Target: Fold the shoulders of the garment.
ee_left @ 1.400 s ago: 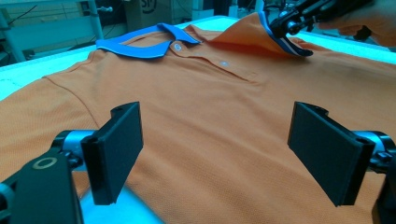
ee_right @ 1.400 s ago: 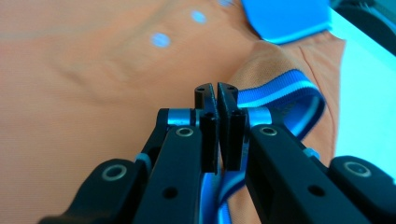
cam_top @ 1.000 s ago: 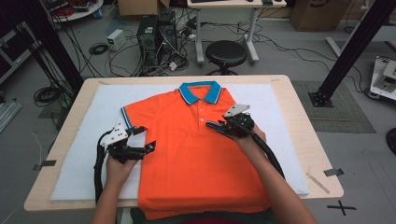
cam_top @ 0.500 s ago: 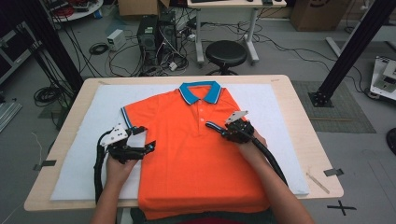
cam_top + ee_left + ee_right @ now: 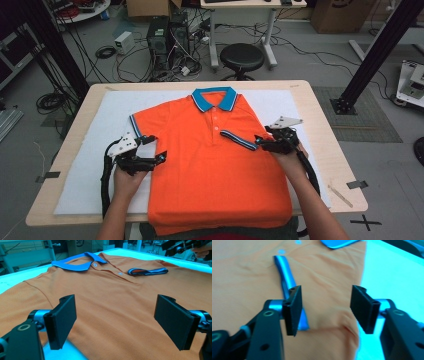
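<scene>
Shirt folding, right sleeve already turned in
We hold both grippers, left (image 5: 159, 150) and right (image 5: 258, 141), agape and empty at the polo's (image 5: 215, 170) side edges; right jaws just opened, releasing the sleeve (image 5: 239, 139).

An orange polo shirt (image 5: 215, 170) is laid flat, front up, on the surface, with its blue collar (image 5: 215, 98) toward twelve o'clock and its hem at six o'clock, overhanging the near edge. White buttons are seen on the placket below the collar. The sleeve at three o'clock is folded inward across the chest, so that its blue-and-white striped cuff (image 5: 239, 139) lies diagonally on the front, just right of the placket. The sleeve at nine o'clock is spread outward, its striped cuff (image 5: 135, 125) resting on the white padding.
</scene>
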### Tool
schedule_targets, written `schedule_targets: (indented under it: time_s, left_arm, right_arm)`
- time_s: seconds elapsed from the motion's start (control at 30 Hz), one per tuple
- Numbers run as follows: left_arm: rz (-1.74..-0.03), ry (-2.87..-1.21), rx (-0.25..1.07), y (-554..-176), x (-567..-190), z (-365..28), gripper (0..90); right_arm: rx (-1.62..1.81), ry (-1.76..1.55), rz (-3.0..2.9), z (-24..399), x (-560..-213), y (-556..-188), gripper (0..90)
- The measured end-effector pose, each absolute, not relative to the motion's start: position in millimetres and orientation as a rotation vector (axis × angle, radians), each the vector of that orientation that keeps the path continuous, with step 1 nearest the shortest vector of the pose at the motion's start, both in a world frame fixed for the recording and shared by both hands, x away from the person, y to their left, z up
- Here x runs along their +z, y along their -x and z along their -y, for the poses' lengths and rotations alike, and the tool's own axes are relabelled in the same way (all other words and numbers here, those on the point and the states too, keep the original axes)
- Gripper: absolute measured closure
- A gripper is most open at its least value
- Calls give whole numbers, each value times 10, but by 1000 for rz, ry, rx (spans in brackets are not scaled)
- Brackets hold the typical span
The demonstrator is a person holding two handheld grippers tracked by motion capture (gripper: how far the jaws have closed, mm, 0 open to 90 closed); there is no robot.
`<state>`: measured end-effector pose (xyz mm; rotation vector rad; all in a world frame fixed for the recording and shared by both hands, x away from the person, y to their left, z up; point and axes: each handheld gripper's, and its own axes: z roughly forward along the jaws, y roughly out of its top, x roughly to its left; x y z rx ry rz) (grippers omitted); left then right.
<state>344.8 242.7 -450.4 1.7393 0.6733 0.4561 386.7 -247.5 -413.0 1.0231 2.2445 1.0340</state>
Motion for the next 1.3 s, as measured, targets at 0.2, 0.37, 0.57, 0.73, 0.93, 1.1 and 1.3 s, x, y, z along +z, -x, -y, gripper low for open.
schedule_targets:
  time_s: [0.2,0.37,0.57,0.73,0.93,1.1,1.3]
  left_arm:
    - [-677,-1739,459,-3448,-4505,-2425,182]
    - [-675,-1747,465,-3445,-4503,-2418,182]
    - [-677,-1749,465,-3447,-4503,-2414,182]
    - [-682,-1749,465,-3449,-4504,-2410,182]
    - [-677,-1746,466,-3444,-4503,-2417,182]
    - [-723,-1764,471,-3436,-4469,-2423,182]
    - [-731,-1742,489,-3415,-4266,-2476,182]
  right_arm:
    - [1104,-1141,-2156,2840,-4228,-3802,341]
    - [1151,-1187,-2125,2977,-4349,-3742,285]
    - [1150,-1155,-2156,2927,-4477,-3728,235]
    - [1166,-1156,-2147,2940,-4478,-3720,215]
    - [1197,-1186,-2138,2970,-4479,-3725,211]
    - [1194,-1183,-2132,2965,-4480,-3721,211]
    - [1195,-1189,-2130,2970,-4482,-3726,211]
